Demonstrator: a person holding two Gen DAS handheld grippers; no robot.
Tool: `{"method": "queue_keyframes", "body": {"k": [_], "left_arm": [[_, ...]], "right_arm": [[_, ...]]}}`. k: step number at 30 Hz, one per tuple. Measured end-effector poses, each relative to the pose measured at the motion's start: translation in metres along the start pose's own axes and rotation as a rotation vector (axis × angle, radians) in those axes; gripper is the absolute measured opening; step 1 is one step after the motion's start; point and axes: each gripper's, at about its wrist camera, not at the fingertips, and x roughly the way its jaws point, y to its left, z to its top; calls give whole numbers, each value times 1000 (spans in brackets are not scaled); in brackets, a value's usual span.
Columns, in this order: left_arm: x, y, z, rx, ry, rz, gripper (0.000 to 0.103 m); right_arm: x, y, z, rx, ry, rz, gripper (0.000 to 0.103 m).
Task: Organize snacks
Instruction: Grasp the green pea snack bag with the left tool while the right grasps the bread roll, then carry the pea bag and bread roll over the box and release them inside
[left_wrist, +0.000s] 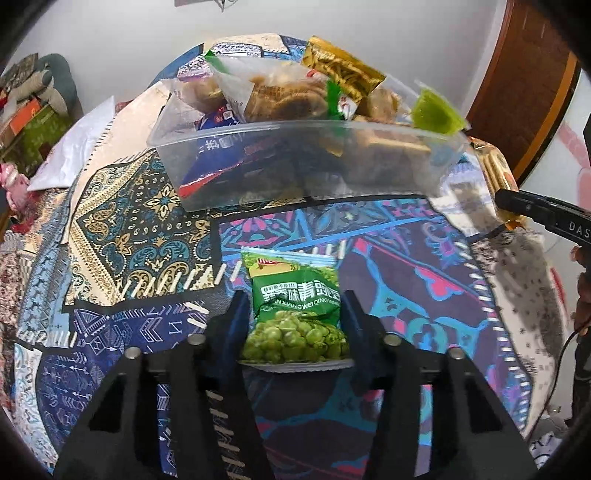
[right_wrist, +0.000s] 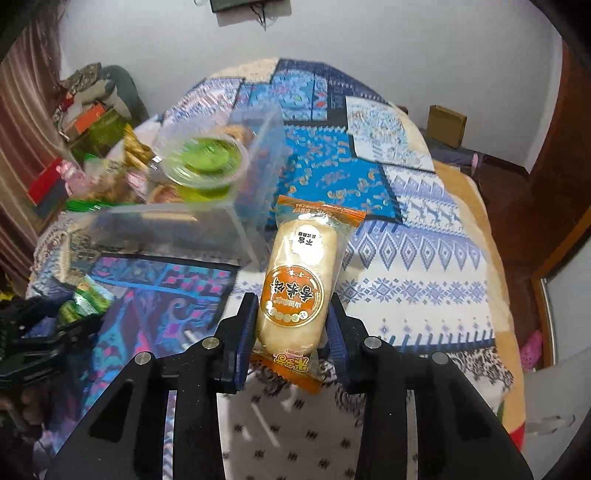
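Observation:
My left gripper (left_wrist: 293, 314) is shut on a green pea snack packet (left_wrist: 295, 306) and holds it above the patterned cloth, short of a clear plastic box (left_wrist: 295, 140) piled with snacks. My right gripper (right_wrist: 291, 317) is shut on an orange-labelled rice cracker packet (right_wrist: 299, 277), held just right of the same clear box (right_wrist: 236, 218). A green jelly cup (right_wrist: 205, 166) sits on top of the box's contents; it also shows in the left wrist view (left_wrist: 434, 110). The left gripper with the pea packet (right_wrist: 88, 301) shows at the left edge of the right wrist view.
A patchwork cloth (left_wrist: 110, 206) covers the round table. A gold packet (left_wrist: 343, 70) tops the pile. The right gripper's finger (left_wrist: 535, 210) enters at the right of the left wrist view. Boxes and clutter (right_wrist: 88, 118) stand at the far left, a cardboard box (right_wrist: 447, 123) behind.

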Motion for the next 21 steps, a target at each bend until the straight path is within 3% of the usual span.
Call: {"method": "queue_keyframes", "body": {"k": [3, 12, 21], "left_arm": [[-8, 4, 0, -18, -12, -12, 39], [-51, 15, 17, -45, -121, -13, 35], [-86, 25, 76, -56, -254, -21, 35]], "right_arm": [[-16, 7, 3, -4, -34, 21, 33], [-38, 34, 25, -29, -124, 96, 33], [-34, 56, 56, -53, -183, 146, 33]]}}
